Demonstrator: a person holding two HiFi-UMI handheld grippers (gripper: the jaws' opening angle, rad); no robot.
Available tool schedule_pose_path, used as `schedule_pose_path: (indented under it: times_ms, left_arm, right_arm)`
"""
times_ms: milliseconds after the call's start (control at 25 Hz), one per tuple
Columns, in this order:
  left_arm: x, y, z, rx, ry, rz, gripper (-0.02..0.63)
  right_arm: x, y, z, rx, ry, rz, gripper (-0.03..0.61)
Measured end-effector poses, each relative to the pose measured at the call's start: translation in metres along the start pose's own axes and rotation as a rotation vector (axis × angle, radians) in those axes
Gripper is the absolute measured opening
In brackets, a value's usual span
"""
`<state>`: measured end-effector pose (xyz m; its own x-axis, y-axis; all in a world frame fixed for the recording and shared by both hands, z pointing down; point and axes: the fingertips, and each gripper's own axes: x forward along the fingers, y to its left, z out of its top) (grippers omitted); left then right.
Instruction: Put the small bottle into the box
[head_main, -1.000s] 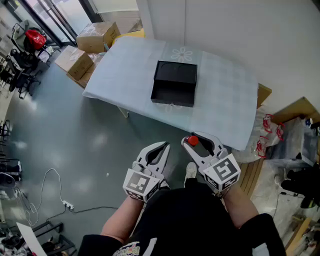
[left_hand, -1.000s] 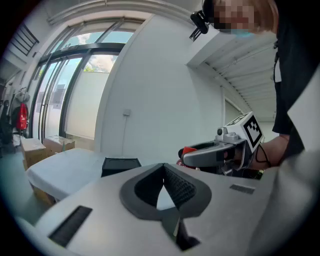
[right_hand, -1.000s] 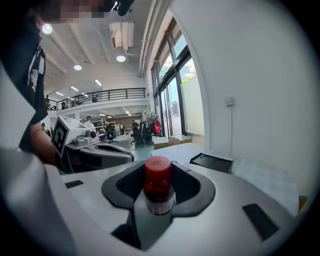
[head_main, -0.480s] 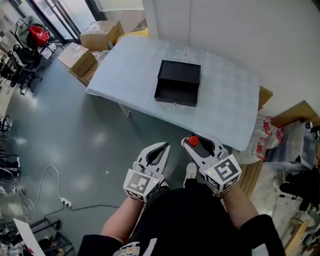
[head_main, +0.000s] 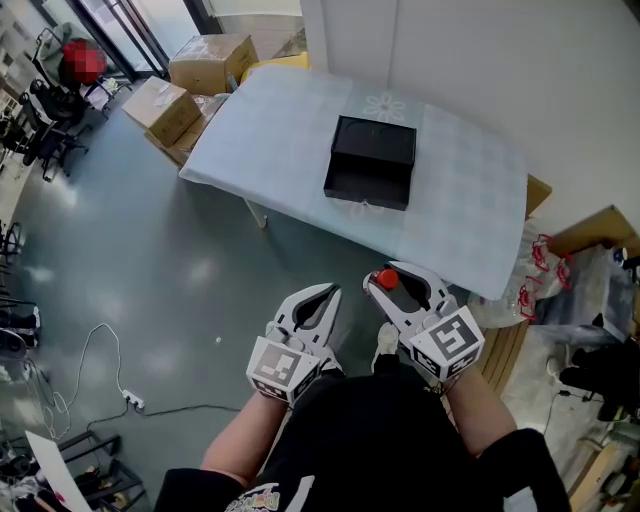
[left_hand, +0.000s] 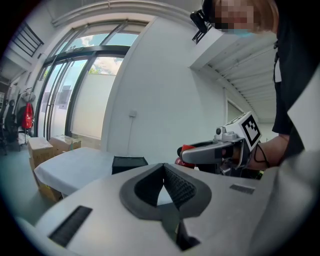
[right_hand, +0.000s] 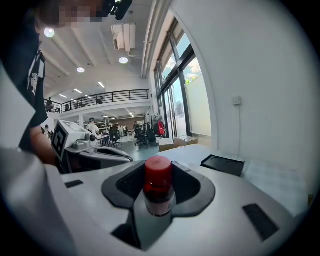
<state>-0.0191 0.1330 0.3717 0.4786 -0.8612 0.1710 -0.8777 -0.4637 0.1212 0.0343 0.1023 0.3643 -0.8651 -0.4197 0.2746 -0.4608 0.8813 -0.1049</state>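
We grip the small bottle (right_hand: 159, 186) in the right claw (head_main: 392, 278). Its jaws are closed on the dark glass body, and the red cap stands clear above them. The bottle is upright, which we judge suits lowering it base-first into the box with the cap free to see. So the task's thing sits between the right claw's own jaws, not on any surface.

The left claw (head_main: 322, 296) has its jaws closed together with nothing between them. It hangs just beside the right one, a little lower in the head view. We judge it has no job at this stage and is kept there simply to stay out of the way.

Both claws are drawn in close to the body, over bare floor (head_main: 150, 290). The black box (head_main: 371, 160) lies open on the cloth-covered bench (head_main: 270, 130), well apart from the bottle and ahead of us. In the right gripper view it shows round recesses in its inner face. The carry to the bench is not yet done, and the placing waits until we stand over the box.
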Motion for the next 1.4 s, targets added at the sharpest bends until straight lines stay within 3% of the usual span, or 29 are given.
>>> schedule_pose_path:
  times_ms: [880, 1400]
  left_arm:
    - [-0.049, 0.055, -0.012, 0.003, 0.011, -0.063, 0.008]
    - [-0.02, 0.071, -0.009, 0.001, 0.017, -0.055, 0.008]
  right_arm:
    - [0.06, 0.04, 0.002, 0.017, 0.002, -0.07, 0.161]
    - [0.078, 0.002, 0.01, 0.02, -0.001, -0.072, 0.16]
